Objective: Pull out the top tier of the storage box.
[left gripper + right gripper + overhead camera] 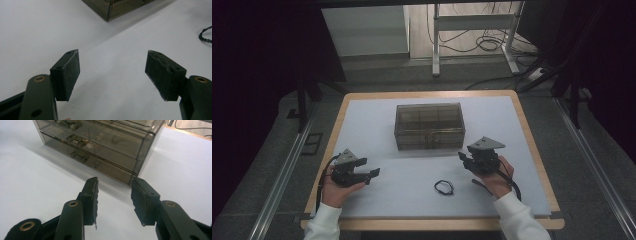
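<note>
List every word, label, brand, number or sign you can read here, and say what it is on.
None: no readable text on the smoky drawer box, the black cord loop, the white table mat, the left gripper or the right gripper.

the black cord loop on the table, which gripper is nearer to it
Right. The right gripper is just up and right of the cord loop; the left gripper sits farther off to its left. Neither touches it.
</note>
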`<state>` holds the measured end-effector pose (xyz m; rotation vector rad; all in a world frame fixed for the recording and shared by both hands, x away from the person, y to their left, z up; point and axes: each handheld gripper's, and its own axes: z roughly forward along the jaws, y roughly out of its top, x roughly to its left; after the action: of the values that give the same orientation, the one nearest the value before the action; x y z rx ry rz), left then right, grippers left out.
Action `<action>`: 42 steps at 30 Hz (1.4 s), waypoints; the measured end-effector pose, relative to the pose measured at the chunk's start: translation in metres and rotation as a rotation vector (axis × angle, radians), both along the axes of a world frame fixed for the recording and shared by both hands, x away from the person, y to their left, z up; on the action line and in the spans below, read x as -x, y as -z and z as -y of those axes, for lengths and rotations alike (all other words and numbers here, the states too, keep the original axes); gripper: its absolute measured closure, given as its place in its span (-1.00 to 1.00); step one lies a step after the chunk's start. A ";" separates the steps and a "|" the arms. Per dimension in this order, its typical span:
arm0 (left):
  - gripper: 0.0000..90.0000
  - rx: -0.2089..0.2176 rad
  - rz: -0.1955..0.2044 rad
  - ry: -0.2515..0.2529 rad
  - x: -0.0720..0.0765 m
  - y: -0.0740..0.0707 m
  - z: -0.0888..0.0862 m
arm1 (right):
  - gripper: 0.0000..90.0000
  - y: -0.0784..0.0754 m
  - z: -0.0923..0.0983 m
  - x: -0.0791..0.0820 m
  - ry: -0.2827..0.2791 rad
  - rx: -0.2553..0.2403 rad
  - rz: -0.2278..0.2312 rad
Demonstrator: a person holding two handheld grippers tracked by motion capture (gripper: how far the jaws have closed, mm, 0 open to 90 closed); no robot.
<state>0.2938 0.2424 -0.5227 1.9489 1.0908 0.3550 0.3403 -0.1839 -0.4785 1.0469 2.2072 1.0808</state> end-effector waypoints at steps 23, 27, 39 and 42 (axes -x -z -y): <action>-0.31 0.012 0.066 0.046 -0.035 -0.034 0.041 | 0.25 -0.010 0.014 -0.016 -0.024 -0.029 0.014; -0.28 0.013 0.074 0.044 -0.040 -0.037 0.044 | 0.25 -0.011 0.014 -0.019 -0.024 -0.034 0.015; -0.13 0.017 0.082 0.044 -0.056 -0.038 0.052 | 0.26 -0.013 0.011 -0.030 -0.038 -0.041 0.025; -0.09 0.011 0.085 0.048 -0.059 -0.039 0.055 | 0.27 -0.014 0.009 -0.034 -0.042 -0.046 0.026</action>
<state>0.3531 0.1871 -0.4837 1.9291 0.9878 0.4012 0.3744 -0.1931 -0.4646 1.0041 2.2025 1.1625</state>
